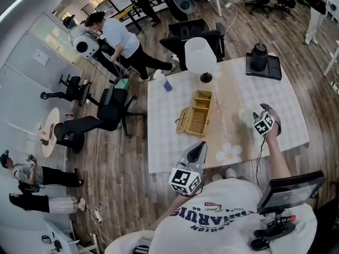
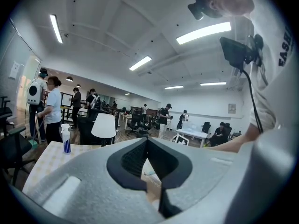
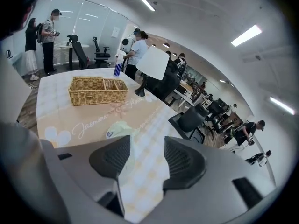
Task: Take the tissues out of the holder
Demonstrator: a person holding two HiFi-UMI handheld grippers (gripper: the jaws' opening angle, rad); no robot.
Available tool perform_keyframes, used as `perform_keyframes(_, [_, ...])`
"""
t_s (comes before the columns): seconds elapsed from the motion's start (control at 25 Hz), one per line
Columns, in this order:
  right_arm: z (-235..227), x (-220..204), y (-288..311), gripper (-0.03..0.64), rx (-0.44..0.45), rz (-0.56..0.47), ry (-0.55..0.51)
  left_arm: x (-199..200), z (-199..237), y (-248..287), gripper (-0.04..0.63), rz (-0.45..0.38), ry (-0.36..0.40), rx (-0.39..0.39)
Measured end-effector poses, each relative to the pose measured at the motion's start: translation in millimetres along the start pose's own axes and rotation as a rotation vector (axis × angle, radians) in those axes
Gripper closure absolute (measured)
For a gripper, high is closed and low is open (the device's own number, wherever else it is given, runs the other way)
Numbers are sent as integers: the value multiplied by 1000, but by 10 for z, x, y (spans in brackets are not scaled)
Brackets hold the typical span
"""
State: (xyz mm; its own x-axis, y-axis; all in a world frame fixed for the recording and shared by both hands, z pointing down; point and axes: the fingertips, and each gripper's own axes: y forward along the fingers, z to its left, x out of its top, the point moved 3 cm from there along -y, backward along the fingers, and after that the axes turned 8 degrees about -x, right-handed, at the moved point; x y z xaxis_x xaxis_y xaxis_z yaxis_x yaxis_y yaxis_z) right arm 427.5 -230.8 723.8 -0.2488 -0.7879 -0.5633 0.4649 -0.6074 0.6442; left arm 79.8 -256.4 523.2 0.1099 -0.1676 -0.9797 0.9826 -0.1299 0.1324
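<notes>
Big open office here. A wood-plank floor (image 1: 122, 179) is running under everything, and a white table (image 1: 159, 152) with a pale checked cloth is sitting in the middle. A white lamp (image 1: 200, 54) is standing near its far edge. A black office chair (image 1: 108, 112) is sitting off the table's left side, with another chair (image 1: 180, 28) parked behind the lamp. A small round table (image 1: 50, 131) is standing by the glass wall (image 1: 21, 78) on the left, and more desks (image 2: 194, 134) and chairs are filling the far end. Long light strips (image 2: 203, 31) are glowing on the white ceiling (image 2: 117, 27), keeping the whole place bright.
</notes>
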Motion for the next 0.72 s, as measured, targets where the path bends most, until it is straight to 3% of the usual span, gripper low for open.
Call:
perform_keyframes(0.16, [-26,-9,31,387,41,45,45,-13,3,-31,592,1,-12,7])
perform_keyframes(0.32, [223,-369,170,387,232,336,-51,31,-12,-85,592,-1,-12,16])
perform_keyframes(0.4, [312,-488,162,386,308,396,-51,45,-32,-111,592,-4,-11,22])
perform_keyframes(0.48, [316,-430,164,387,325,352,-14,31,-9,-118,592,-6,-12,29])
perform_keyframes(0.72, [106,253,-56,390,285,44,142,-37,115,-94,592,-13,-17,42])
